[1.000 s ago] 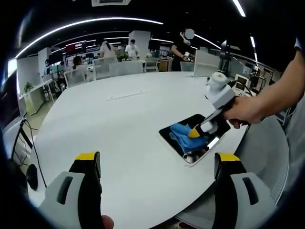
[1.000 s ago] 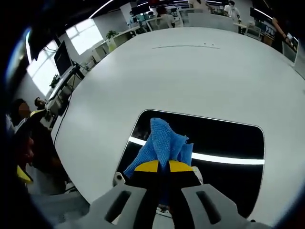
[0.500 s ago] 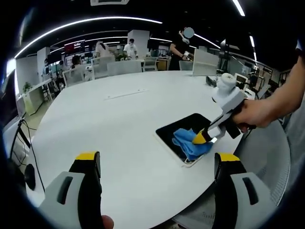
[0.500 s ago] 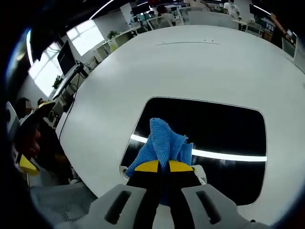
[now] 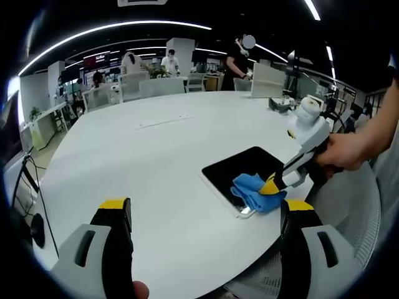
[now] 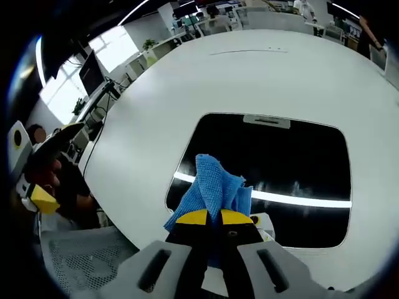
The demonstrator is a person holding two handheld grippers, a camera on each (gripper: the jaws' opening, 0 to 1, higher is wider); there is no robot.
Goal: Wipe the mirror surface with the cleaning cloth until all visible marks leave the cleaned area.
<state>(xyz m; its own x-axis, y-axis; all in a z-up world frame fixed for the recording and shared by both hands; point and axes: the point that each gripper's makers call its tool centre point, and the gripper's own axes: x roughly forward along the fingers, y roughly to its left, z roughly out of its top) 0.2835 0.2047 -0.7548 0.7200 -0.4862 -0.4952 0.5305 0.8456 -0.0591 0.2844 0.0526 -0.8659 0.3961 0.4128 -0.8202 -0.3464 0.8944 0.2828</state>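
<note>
While I watch the right gripper view, my right gripper (image 6: pixel 209 217) rises from the bottom centre with its yellow-tipped jaws pinching a blue cleaning cloth (image 6: pixel 212 187), a soft waffle-weave fabric bunched into folds. It sits on the near edge of the mirror (image 6: pixel 293 162), a dark, glossy rectangle with rounded corners lying flat on the white table (image 6: pixel 187 81). A bright strip of ceiling light reflects across the glass in a thin line just past the cloth.

From the left gripper view, I see the same mirror (image 5: pixel 240 174) at centre right of the frame, near the rounded edge of the smooth matte table (image 5: pixel 143 162). The cloth (image 5: pixel 255 190) lies crumpled on its lower right corner, with the right gripper (image 5: pixel 272 185) pressed into it and a hand (image 5: pixel 343 152) behind it. My left gripper (image 5: pixel 206 215) stands at the bottom of the frame, its grey, yellow-capped jaws spread wide apart over the table, gripping nothing.
</note>
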